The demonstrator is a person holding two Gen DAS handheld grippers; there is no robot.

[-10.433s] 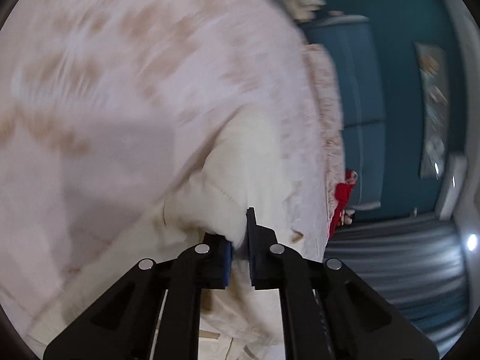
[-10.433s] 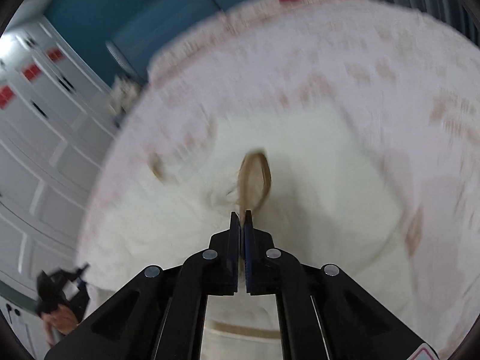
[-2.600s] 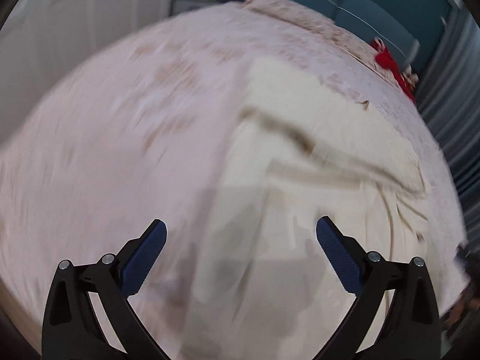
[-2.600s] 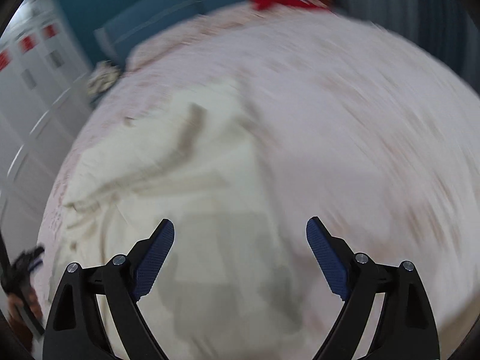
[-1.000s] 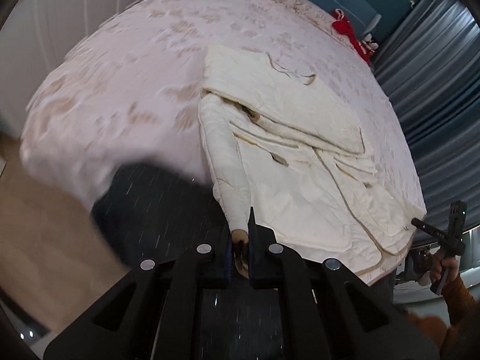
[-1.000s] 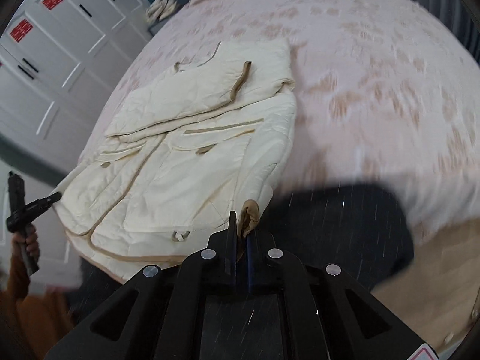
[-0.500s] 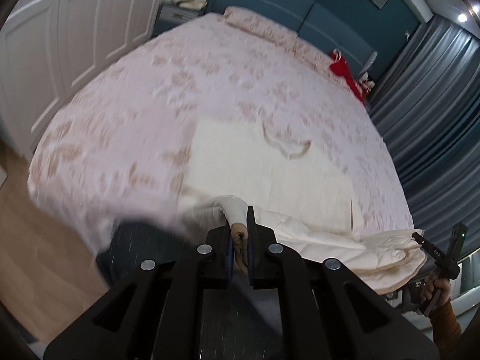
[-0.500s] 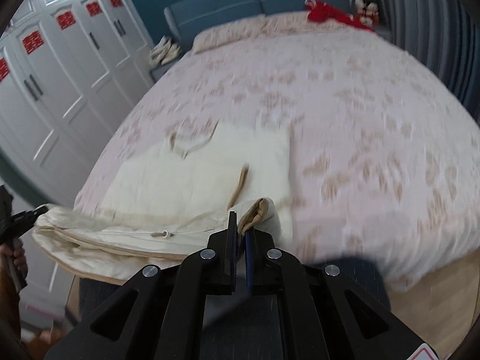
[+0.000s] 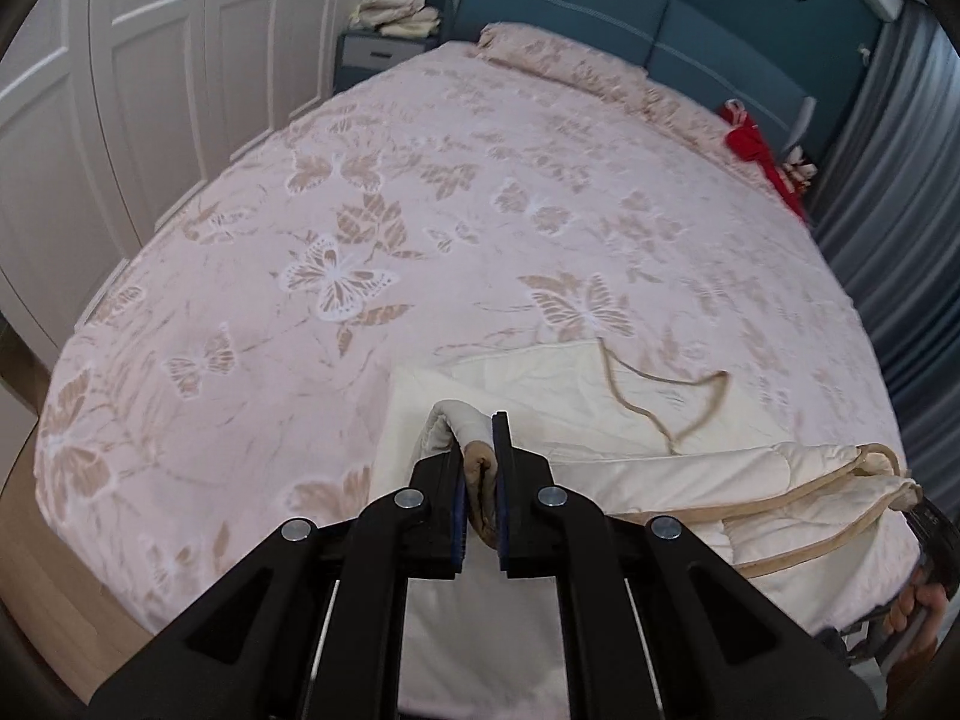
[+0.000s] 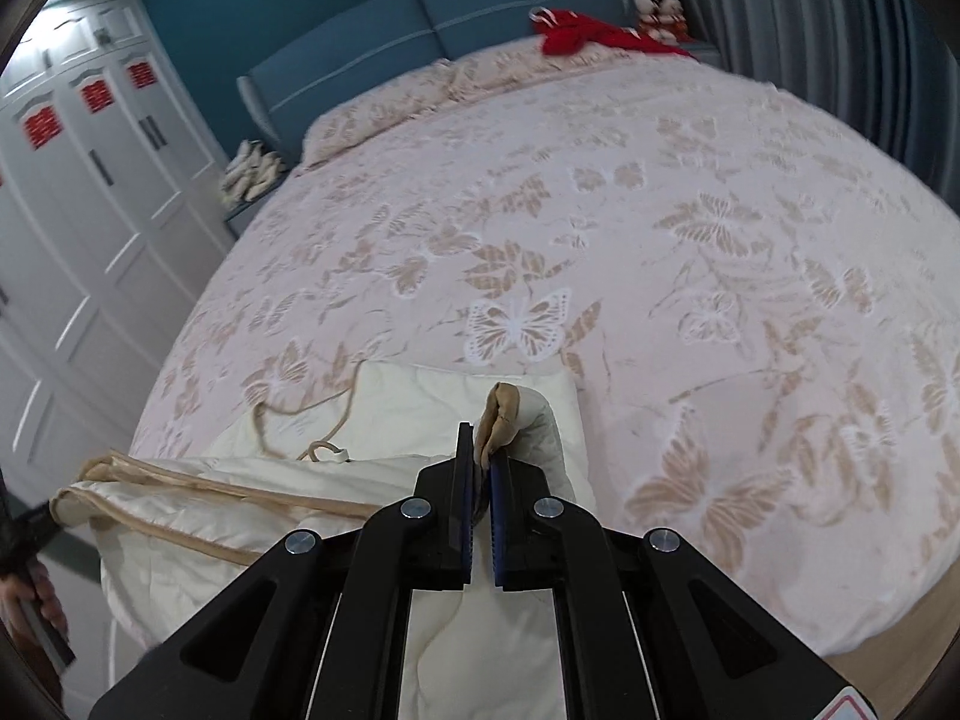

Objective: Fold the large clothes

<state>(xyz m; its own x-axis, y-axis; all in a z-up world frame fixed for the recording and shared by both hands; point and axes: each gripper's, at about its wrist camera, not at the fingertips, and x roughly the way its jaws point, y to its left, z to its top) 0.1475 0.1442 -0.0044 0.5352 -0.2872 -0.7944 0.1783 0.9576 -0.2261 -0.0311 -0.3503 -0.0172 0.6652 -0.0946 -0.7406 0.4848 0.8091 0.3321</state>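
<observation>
A cream padded jacket with tan trim lies at the near edge of the bed; it also shows in the right wrist view. My left gripper is shut on its tan-edged hem corner and holds that fold lifted over the jacket's upper part. My right gripper is shut on the other hem corner, also lifted. The raised hem spans between the two grippers. The jacket's lower part is hidden beneath the grippers.
The bed has a pink butterfly-patterned cover. A teal headboard, pillows and a red item are at the far end. White wardrobes stand along one side, grey curtains along the other. A nightstand holds folded cloth.
Both grippers, shut on the hem corners, have carried the hem up and forward over the jacket. The jacket went from spread flat to folded over on itself.
</observation>
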